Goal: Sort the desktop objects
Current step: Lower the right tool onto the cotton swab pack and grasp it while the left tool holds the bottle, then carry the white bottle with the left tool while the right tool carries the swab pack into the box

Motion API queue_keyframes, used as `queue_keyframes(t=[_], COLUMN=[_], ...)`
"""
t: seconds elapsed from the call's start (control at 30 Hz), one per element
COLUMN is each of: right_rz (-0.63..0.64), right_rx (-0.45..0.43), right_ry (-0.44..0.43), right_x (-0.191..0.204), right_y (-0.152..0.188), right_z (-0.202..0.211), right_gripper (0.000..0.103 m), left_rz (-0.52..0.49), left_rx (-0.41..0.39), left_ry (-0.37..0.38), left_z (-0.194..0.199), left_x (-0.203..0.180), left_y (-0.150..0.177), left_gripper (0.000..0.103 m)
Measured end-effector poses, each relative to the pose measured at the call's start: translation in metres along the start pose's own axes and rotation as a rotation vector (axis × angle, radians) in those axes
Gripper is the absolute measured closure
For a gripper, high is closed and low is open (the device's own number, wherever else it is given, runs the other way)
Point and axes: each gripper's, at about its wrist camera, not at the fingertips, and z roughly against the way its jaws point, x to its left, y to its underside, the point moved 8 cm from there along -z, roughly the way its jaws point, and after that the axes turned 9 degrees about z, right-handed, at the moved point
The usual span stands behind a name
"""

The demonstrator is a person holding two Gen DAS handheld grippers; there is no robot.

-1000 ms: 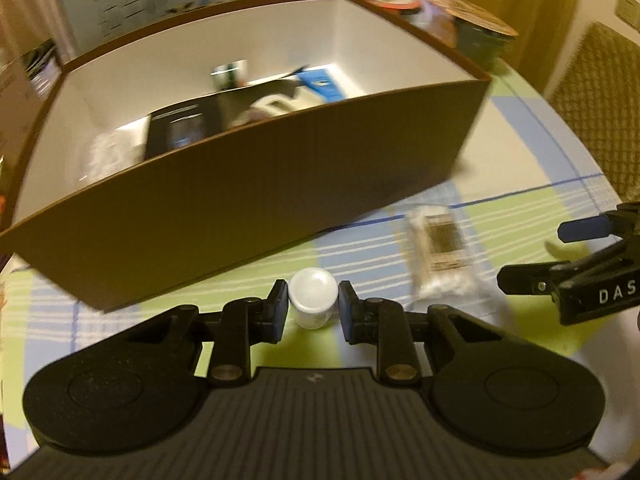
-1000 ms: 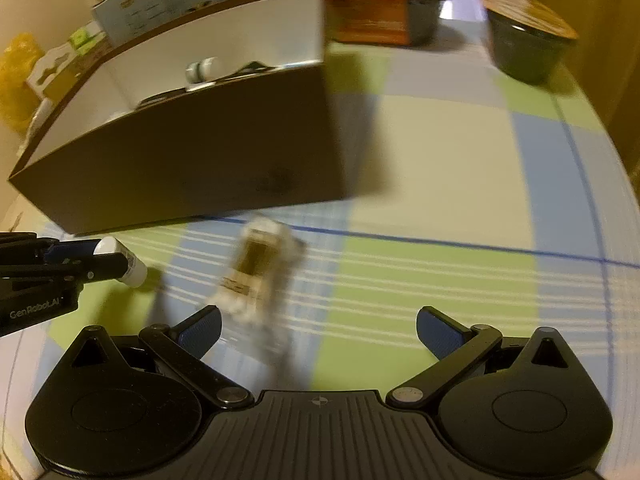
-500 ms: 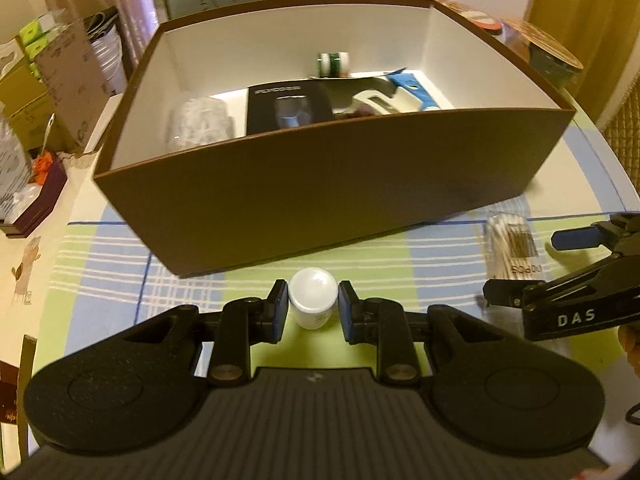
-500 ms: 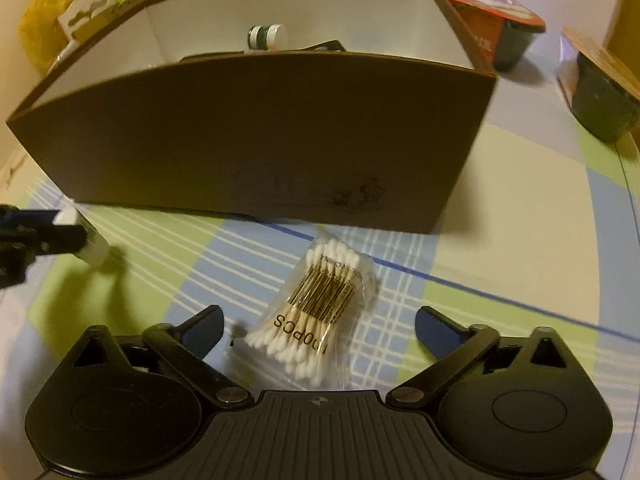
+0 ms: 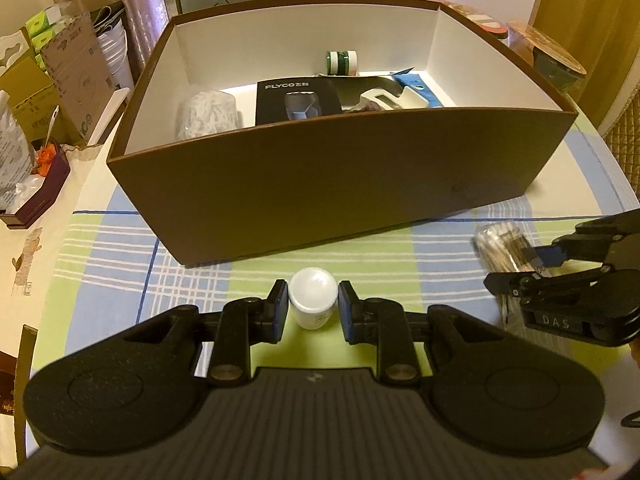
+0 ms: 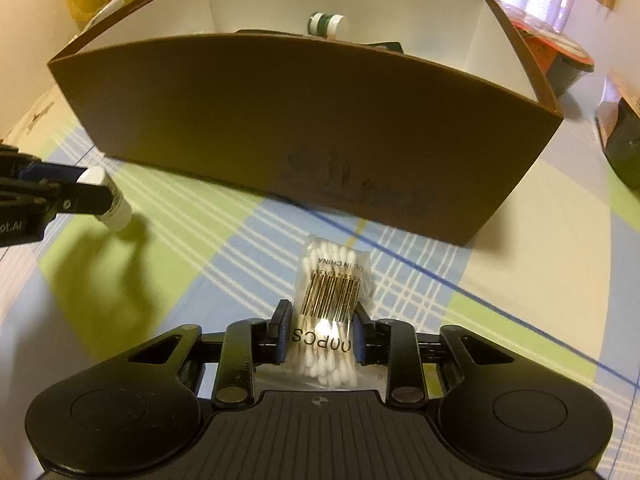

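My left gripper (image 5: 313, 312) was clenched on a small white bottle (image 5: 312, 297), its pads pressed to both sides just under the rounded cap. My right gripper (image 6: 320, 336) was clamped on a clear packet of cotton swabs (image 6: 332, 312), squeezing it at the barcode band, with the far end of the packet lying toward the box.

Ahead of both stood the big brown box (image 5: 344, 184), open at the top and white inside. Its near wall rose close in front of the bottle and the packet, with only a strip of checked tablecloth (image 5: 120, 256) between. To the right of the box the cloth lay open up to two dark lidded bowls (image 6: 568, 60) near the table's far edge.

The left view looked down into the box: a black carton (image 5: 298, 100), a green-and-white bottle (image 5: 341, 62) at the back wall, a whitish bundle (image 5: 210, 116) on the left, and a pale tool on something blue that I could not make out. From the right view, the near wall hid all of that but the green-and-white bottle (image 6: 326, 24). The left view caught my right gripper (image 5: 560, 276) only blurred at its edge, the packet smeared. The right view showed the white bottle (image 6: 110, 204) half hidden behind the left gripper's finger (image 6: 60, 196); whether it touched the cloth I could not tell.
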Motion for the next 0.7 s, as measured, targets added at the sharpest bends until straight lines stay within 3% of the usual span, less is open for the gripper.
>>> queue_keyframes(t=[0.4,0.7], right_rz=[0.003,-0.066], right_rx=[0.028,-0.017], right_ry=[-0.048,-0.109], right_x=[0.013,0.015], right_y=[0.017,0.023], right_z=[0.012,0.035], right_gripper=[0.081,0.081], left_rz=[-0.005,0.004], left_rx=[-0.013,-0.024], left_ry=[0.015,0.038], left_z=[0.013,0.027], left_x=[-0.004,-0.007], left_y=[0.005,0.01], left_gripper=[0.081,0.081])
